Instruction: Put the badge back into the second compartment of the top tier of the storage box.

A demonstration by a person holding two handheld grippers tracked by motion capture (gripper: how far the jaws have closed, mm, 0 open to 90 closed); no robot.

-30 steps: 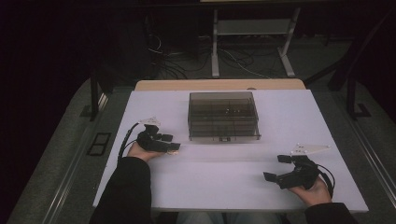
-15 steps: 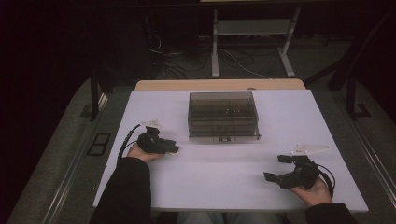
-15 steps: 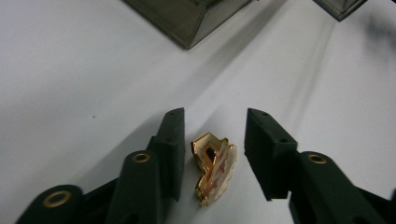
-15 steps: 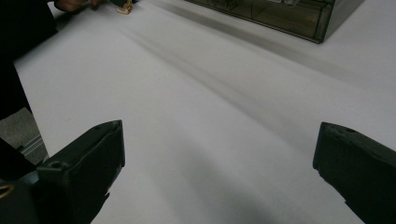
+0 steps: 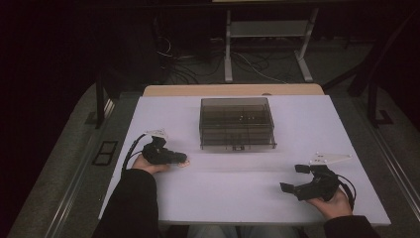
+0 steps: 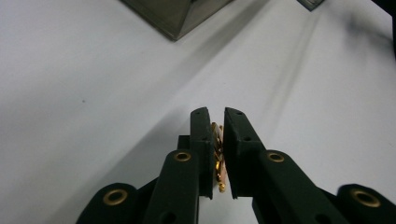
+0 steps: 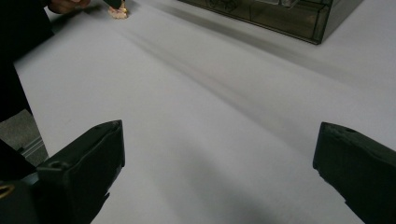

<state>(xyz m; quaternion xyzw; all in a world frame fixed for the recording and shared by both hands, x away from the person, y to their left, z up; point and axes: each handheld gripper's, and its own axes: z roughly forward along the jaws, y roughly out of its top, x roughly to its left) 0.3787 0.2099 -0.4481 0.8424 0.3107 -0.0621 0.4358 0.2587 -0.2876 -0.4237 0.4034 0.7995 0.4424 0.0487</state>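
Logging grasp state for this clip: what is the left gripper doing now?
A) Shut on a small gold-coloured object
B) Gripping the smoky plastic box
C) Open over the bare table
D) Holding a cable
A: in the left gripper view, the left gripper pinches a small gold-coloured object between its fingers.

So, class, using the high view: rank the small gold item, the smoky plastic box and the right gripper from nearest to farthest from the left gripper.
1. Small gold item, clamped in the left gripper itself.
2. Smoky plastic box, ahead at the table's middle.
3. Right gripper, open, at the table's near right.
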